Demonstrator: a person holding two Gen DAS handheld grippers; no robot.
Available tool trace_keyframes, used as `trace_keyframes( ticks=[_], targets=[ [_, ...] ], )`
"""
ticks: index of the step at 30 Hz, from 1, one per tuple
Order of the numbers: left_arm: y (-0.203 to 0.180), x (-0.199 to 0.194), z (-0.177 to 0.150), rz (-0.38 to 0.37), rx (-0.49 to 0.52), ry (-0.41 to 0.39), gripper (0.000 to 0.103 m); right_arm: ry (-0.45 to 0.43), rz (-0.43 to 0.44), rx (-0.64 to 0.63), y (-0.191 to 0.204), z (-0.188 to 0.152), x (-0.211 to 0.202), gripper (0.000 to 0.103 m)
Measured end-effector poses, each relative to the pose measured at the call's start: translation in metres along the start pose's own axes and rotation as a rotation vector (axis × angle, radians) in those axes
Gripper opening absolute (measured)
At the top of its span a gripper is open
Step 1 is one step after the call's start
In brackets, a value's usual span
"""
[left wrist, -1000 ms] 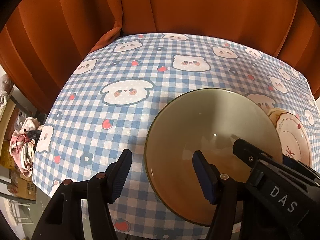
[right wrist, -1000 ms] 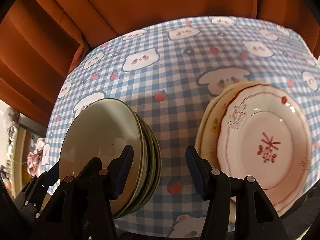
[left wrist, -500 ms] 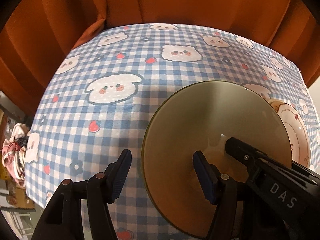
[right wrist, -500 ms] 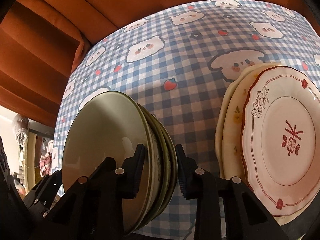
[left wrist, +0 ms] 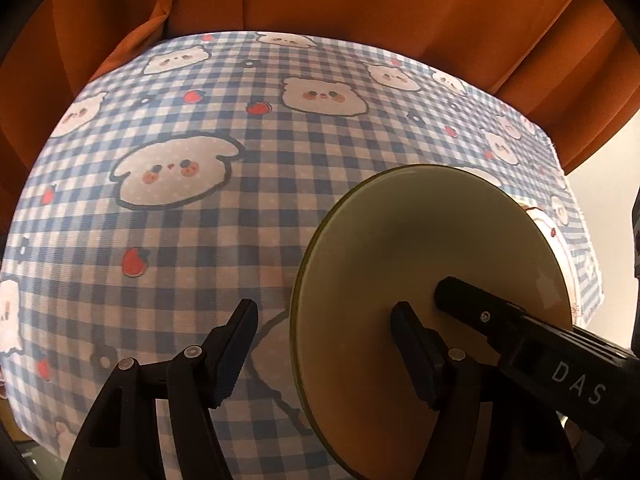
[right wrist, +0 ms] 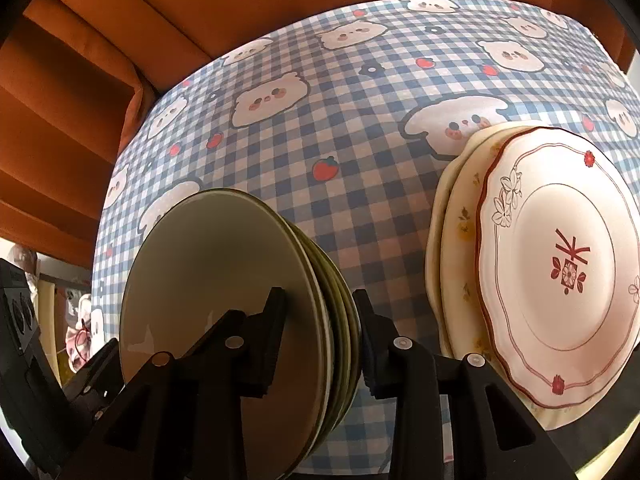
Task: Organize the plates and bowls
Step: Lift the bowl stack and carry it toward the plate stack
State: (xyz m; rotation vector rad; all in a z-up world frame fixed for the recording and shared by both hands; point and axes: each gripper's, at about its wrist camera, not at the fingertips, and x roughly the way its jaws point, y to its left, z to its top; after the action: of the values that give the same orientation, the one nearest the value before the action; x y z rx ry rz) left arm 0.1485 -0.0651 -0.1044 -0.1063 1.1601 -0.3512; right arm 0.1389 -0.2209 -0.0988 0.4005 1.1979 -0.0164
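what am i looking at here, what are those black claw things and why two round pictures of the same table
No robot here: a person holds a two-finger gripper in each hand, and each carries a fisheye camera looking along its fingers, hence two round pictures. One view is from the left gripper, whose jaws straddle the near rim of the green plates and are opening, not pressing. The other is from the right gripper, its jaws on either side of that same stack's rim; they look clamped on it, though they are easing open. Beside it lies a stack of floral plates. All rest on a checked tablecloth.
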Motion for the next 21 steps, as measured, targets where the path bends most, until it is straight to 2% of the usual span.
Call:
trace_keyframes(
  ticks=[5,8,21],
  targets=[
    [0.0025,0.0018,-0.0011,-0.074,-0.024,0.030,0.068,-0.006,-0.002,0.029,-0.0021,-0.0017,-0.0011,0.037],
    [-0.0012,0.0012,-0.0006,-0.130,-0.017,0.041,0.054,-0.008,-0.017,0.048,-0.0011,-0.0028,-0.0015,0.037],
    [0.0048,-0.0047,0.0013,-0.158,-0.034,0.083,0.053,-0.011,-0.041,0.074,0.0030,-0.0052,-0.0044,0.037]
  ],
)
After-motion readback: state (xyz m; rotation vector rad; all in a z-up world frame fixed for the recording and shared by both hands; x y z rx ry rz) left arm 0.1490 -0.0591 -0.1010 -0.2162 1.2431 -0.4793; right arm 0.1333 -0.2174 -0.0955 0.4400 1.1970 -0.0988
